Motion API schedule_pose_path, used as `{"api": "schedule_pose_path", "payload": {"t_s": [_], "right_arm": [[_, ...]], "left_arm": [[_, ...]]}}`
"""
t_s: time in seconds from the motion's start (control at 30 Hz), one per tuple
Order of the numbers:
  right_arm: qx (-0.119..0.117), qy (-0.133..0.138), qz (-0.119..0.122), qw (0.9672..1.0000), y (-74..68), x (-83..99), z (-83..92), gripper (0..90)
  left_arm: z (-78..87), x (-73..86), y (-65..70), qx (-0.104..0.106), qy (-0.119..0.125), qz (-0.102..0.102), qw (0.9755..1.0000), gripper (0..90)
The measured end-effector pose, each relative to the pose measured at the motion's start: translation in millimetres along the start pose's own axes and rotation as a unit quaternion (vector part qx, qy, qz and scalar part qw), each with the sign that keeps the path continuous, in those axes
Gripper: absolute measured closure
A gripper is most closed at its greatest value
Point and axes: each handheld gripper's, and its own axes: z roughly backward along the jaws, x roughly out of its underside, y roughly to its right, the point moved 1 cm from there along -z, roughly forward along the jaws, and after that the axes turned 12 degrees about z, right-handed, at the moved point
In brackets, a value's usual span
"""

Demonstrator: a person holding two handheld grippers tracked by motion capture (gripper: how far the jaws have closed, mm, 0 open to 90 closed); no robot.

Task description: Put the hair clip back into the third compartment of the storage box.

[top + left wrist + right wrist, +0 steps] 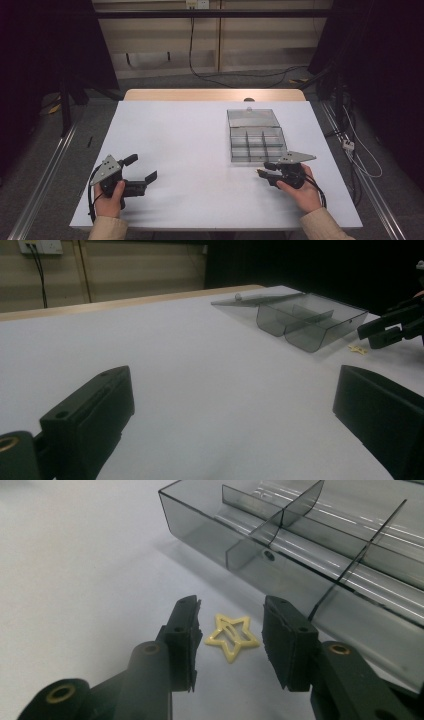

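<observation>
Down at the near right of the table, the right tongs straddle a small pale yellow star clip that lies flat on the white table. Their two black jaws stand a little apart, one on each side of the star, with a narrow gap showing between each pad and the star's points, so the pads do not press on it (the left jaw is nearly at one point). In the high view these right tongs point toward the left, held in the person's right hand, and the star is too small there to make out.

Just beyond the star stands a smoky clear plastic box, its near wall close to the star but not touching it. Thin dividers split the box into compartments, and from above its lid lies open flat on the far side. A small pale bead-like thing sits at the lid's far edge.

Well apart, at the near left of the table, the left tongs are held in the person's left hand, jaws spread wide with nothing but bare table between them. The left gripper view looks across the table toward the box, with the star lying just beside it near the tips of the right tongs.
</observation>
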Motion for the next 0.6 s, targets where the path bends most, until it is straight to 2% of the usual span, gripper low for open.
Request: {"api": "schedule_pose_path", "payload": {"t_s": [0.2, 0.43, 0.47, 0.6], "right_arm": [[-0.005, -0.006, -0.001, 1.0000, 2.4, 0.3, -3.7, 59.6], [-0.014, -0.024, 0.000, 0.9996, 5.0, -1.3, -9.3, 60.0], [-0.018, -0.033, 0.000, 0.9993, 5.5, -1.7, -11.5, 60.1], [-0.021, -0.035, 0.003, 0.9992, 6.6, -2.5, -12.5, 60.4]], "left_arm": [[-0.7, 0.5, -0.1, -0.002, -0.003, 0.005, 1.0000, 2.8], [-0.8, 0.6, -0.5, -0.003, -0.006, 0.004, 1.0000, 2.8], [-0.9, 0.7, -0.6, -0.003, -0.007, 0.004, 1.0000, 2.8], [-1.5, 1.2, -0.5, -0.002, -0.007, 0.008, 0.9999, 2.8]]}}
